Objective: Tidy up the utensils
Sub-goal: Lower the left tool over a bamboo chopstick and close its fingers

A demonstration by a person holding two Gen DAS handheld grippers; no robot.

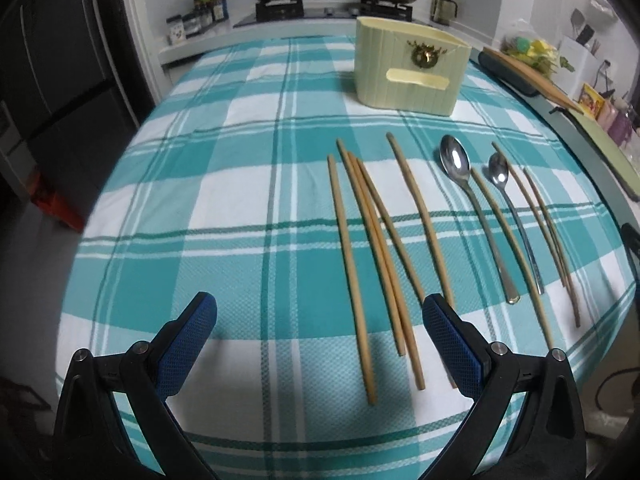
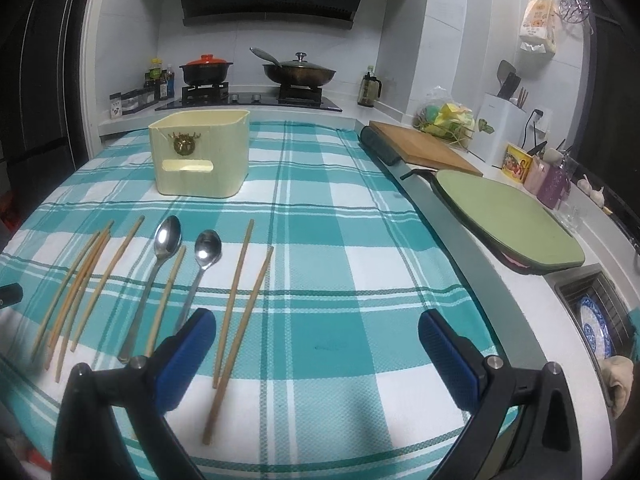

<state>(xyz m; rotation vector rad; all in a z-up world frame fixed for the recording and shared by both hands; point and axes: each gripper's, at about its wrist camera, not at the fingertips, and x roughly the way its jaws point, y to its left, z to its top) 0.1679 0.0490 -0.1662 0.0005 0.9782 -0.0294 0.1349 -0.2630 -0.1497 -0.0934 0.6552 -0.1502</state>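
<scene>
Both claws hovered above a counter covered by a teal-and-white plaid cloth (image 1: 224, 184), each spread wide with nothing between its blue-padded fingers. The left claw (image 1: 320, 320) sat over the near ends of the leftmost chopsticks; the right claw (image 2: 318, 330) sat over bare cloth to the right of the utensils, its left finger (image 2: 188, 356) over the near end of the smaller spoon's handle.

Utensils lay flat on the cloth in a rough row, handles toward the cameras. Eight tan wooden chopsticks (image 1: 352, 276) could be counted: a cluster of four on the left, three of them crossing or touching one another; one lone stick (image 1: 420, 216); one between the two spoons (image 1: 508, 236); and a pair at the right (image 2: 240, 300). Two polished steel spoons lay bowl-up: a larger spoon (image 1: 456, 162) and, to its right, a smaller spoon (image 1: 498, 172).

One pale cream rectangular utensil holder (image 1: 412, 68), open-topped, with a gold emblem and a slot on its front, stood upright on the cloth beyond the row, well apart from it.

Behind the counter, a stove carried one black pot with an orange lid (image 2: 206, 68) and one lidded dark wok (image 2: 300, 72).
</scene>
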